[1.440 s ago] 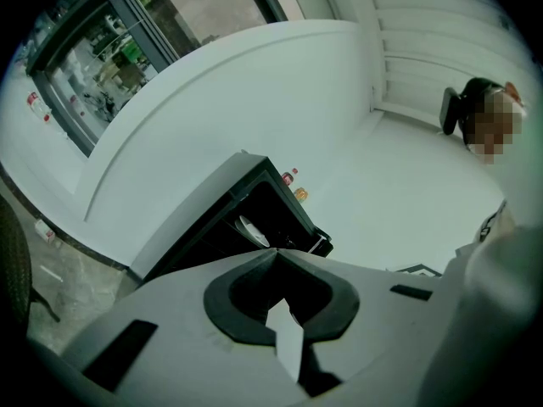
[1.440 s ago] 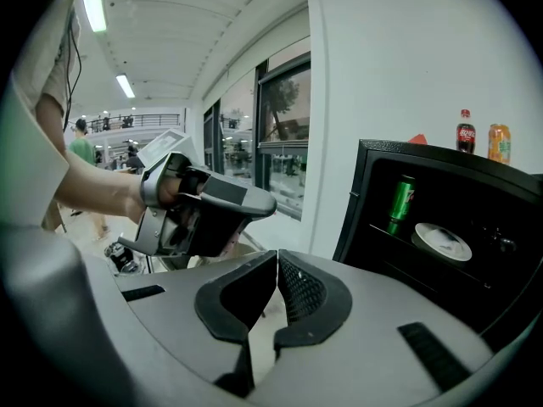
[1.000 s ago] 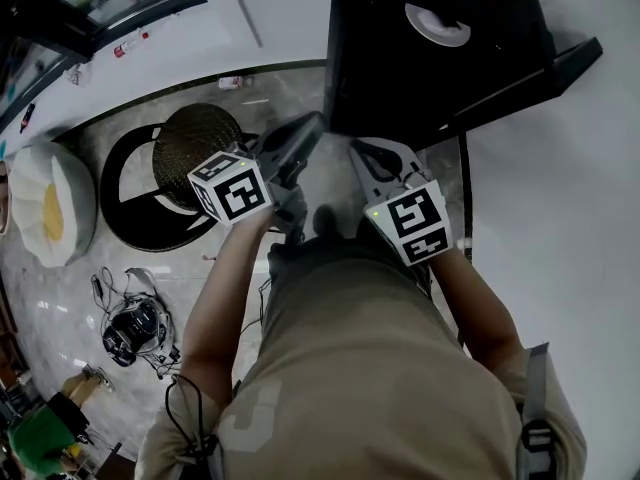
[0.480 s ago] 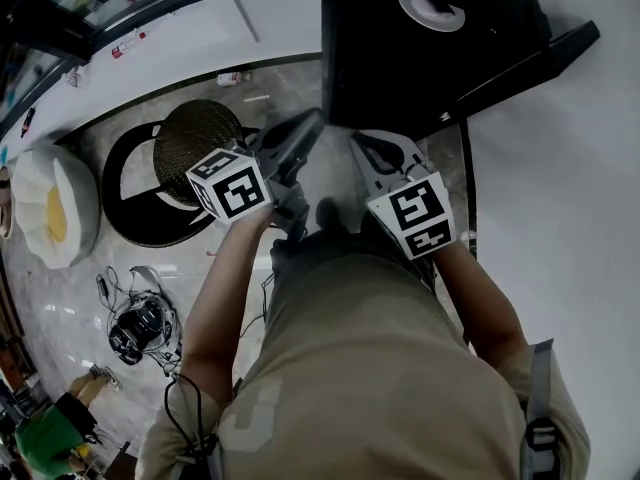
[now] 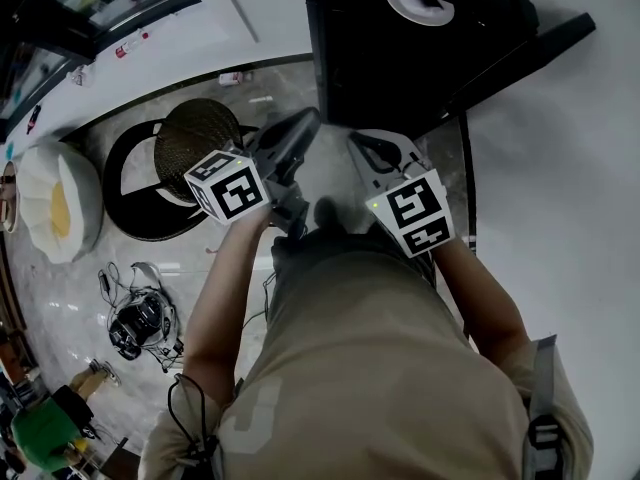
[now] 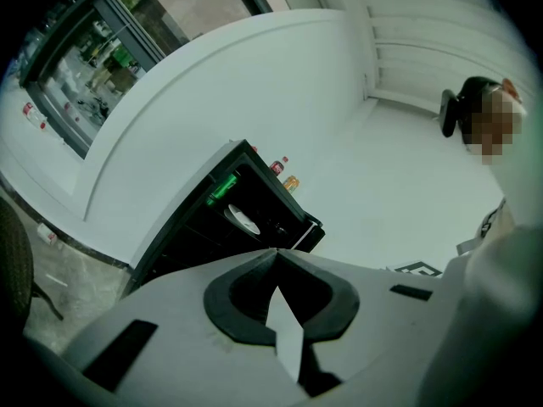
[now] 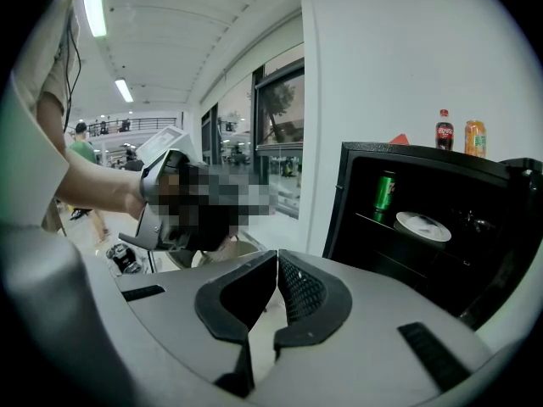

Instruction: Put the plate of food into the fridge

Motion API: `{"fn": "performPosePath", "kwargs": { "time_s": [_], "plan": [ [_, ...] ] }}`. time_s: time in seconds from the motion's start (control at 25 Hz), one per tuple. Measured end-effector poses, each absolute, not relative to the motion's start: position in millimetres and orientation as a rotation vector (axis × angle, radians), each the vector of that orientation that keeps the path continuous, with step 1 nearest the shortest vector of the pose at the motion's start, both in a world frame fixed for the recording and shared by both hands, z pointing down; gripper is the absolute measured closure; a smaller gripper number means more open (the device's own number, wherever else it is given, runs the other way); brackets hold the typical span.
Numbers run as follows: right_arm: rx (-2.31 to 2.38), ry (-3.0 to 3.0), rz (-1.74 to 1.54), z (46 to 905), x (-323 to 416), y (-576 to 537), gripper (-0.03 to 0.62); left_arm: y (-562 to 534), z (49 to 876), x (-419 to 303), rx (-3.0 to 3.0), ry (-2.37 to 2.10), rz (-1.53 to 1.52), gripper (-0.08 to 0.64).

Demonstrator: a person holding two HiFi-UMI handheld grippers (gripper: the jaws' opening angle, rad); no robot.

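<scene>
The black fridge (image 5: pixel 400 58) stands open against the white wall. A white plate of food (image 5: pixel 418 5) rests on a shelf inside it, beside a green can (image 7: pixel 384 192). The right gripper view shows the plate (image 7: pixel 422 225) in the fridge, and the left gripper view shows the plate (image 6: pixel 243 220) small and far off. My left gripper (image 5: pixel 305 126) is shut and empty, held short of the fridge front. My right gripper (image 5: pixel 362 150) is also shut with nothing in it, just below the fridge opening. In their own views, the left gripper (image 6: pixel 276 251) and right gripper (image 7: pixel 277 257) have the jaws touching.
The fridge door (image 5: pixel 535 60) hangs open to the right. Two drink bottles (image 7: pixel 458 134) stand on top of the fridge. A round wicker stool (image 5: pixel 198 140) stands at the left, with a white and yellow cushion (image 5: pixel 52 206) beyond it. Cables and gear (image 5: pixel 138 323) lie on the floor.
In the head view the fridge and plate have slid slightly left and up. Both grippers stay shut and empty, almost where they were.
</scene>
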State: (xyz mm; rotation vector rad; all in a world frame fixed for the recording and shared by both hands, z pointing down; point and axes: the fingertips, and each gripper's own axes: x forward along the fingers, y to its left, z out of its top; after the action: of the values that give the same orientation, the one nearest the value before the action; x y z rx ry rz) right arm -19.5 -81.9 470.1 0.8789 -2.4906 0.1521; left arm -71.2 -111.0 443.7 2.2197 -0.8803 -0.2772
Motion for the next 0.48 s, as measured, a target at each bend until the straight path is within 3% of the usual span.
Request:
{"fn": "performPosePath", "kwargs": {
  "time_s": [0.48],
  "plan": [
    [0.971,-2.511,0.305,462.5,41.4,-83.3,0.569,-106.6,442.8,-10.0,2.291,-0.908,-0.2,0.551]
  ]
}}
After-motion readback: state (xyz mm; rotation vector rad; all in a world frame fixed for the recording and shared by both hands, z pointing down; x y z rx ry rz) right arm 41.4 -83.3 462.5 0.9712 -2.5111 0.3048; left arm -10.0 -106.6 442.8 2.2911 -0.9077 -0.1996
